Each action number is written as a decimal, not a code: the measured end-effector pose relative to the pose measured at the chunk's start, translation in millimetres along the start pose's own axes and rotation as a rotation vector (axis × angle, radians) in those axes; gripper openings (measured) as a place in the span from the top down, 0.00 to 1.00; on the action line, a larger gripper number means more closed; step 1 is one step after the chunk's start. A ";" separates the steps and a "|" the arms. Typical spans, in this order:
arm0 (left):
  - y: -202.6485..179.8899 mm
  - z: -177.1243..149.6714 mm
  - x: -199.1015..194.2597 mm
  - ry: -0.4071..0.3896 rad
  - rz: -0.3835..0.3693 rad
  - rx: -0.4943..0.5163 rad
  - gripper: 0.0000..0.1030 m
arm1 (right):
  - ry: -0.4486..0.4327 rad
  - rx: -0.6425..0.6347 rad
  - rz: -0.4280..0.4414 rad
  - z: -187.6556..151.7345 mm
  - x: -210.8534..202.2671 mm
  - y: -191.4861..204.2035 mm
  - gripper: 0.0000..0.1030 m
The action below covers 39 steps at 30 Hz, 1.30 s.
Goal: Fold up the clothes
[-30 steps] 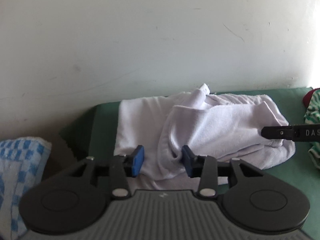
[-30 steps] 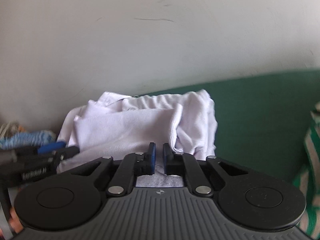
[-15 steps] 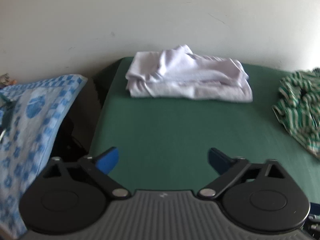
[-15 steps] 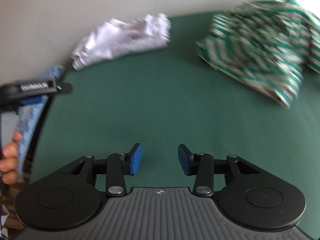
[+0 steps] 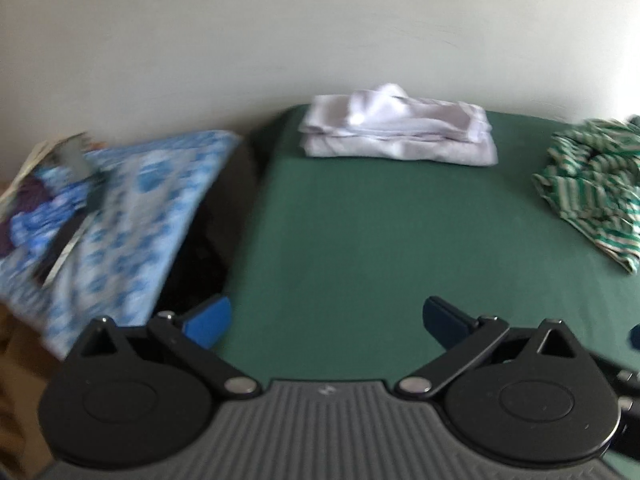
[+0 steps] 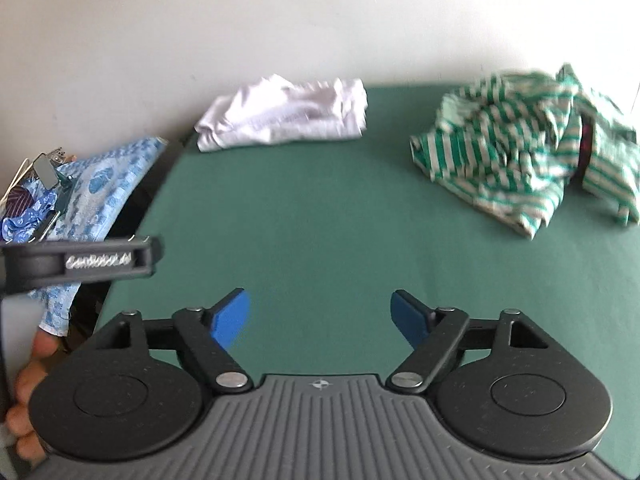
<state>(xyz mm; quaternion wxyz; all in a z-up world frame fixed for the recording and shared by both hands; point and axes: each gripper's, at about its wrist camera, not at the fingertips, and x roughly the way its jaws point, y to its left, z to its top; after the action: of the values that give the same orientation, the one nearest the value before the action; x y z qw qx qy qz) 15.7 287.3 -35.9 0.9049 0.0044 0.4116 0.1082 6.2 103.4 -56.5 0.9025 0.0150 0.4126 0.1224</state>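
A folded white garment (image 5: 398,136) (image 6: 286,118) lies at the far edge of the green table (image 5: 380,240) (image 6: 320,220), against the wall. A crumpled green-and-white striped shirt (image 5: 592,188) (image 6: 528,148) lies at the far right. My left gripper (image 5: 326,318) hovers wide open over bare green cloth near the table's left edge, nothing between its blue pads. My right gripper (image 6: 322,316) is over the middle of the table, its jaws still opening and empty. The left gripper's black body (image 6: 88,262) shows at the left of the right wrist view.
A blue-and-white patterned cloth (image 5: 120,216) (image 6: 92,192) is heaped left of the table, with a metal clip (image 6: 46,170) on it. A dark gap (image 5: 208,248) separates it from the table. A white wall (image 5: 320,40) stands behind. A person's fingers (image 6: 28,380) show at the lower left.
Both grippers let go of the white garment, opened and pulled back from it. The garment now lies folded far off by the wall, and the striped shirt has come into view.
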 end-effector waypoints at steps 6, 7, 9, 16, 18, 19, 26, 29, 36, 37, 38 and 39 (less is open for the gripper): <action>7.9 -23.9 -40.7 0.018 0.069 -0.058 0.00 | 0.017 -0.059 -0.008 -0.5 -14.3 3.9 0.17; 6.6 -28.7 -46.0 0.026 0.087 -0.056 0.00 | 0.014 -0.057 -0.001 -2.2 -17.0 1.9 0.17; 4.2 -39.8 -56.8 0.019 0.108 -0.056 0.00 | -0.002 -0.046 0.012 -6.4 -23.1 -3.0 0.17; 3.4 -56.4 -77.2 0.043 0.049 -0.060 0.00 | 0.015 0.011 0.030 -16.6 -46.9 -13.9 0.17; 1.0 -57.3 -80.5 0.025 0.031 -0.032 0.00 | -0.016 -0.002 0.007 -21.6 -56.6 -7.6 0.17; -0.2 -57.9 -82.1 0.020 0.022 -0.010 0.00 | -0.029 -0.007 -0.012 -24.1 -60.8 -3.8 0.17; 1.3 -62.5 -89.9 -0.017 -0.031 0.116 0.00 | -0.069 0.094 -0.111 -36.1 -75.1 11.7 0.17; 8.0 -64.0 -88.7 -0.014 -0.059 0.132 0.00 | -0.073 0.142 -0.134 -42.3 -77.5 18.1 0.17; 27.9 -64.3 -83.0 0.010 -0.079 0.106 0.00 | -0.076 0.173 -0.176 -49.5 -81.1 34.9 0.17; 30.5 -65.0 -83.6 0.005 -0.076 0.100 0.00 | -0.078 0.170 -0.178 -49.9 -81.3 37.9 0.17; 32.8 -66.1 -84.4 -0.002 -0.072 0.096 0.00 | -0.077 0.165 -0.179 -50.2 -81.1 40.8 0.17; 34.9 -67.0 -85.0 -0.007 -0.064 0.093 0.00 | -0.075 0.158 -0.178 -50.2 -80.5 43.6 0.17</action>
<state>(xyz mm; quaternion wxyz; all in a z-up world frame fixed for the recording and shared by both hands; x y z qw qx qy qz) -95.2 299.0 -13.5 0.9082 0.0337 0.4130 0.0597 -91.1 123.1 -24.3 0.9206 0.0541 0.3867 0.0083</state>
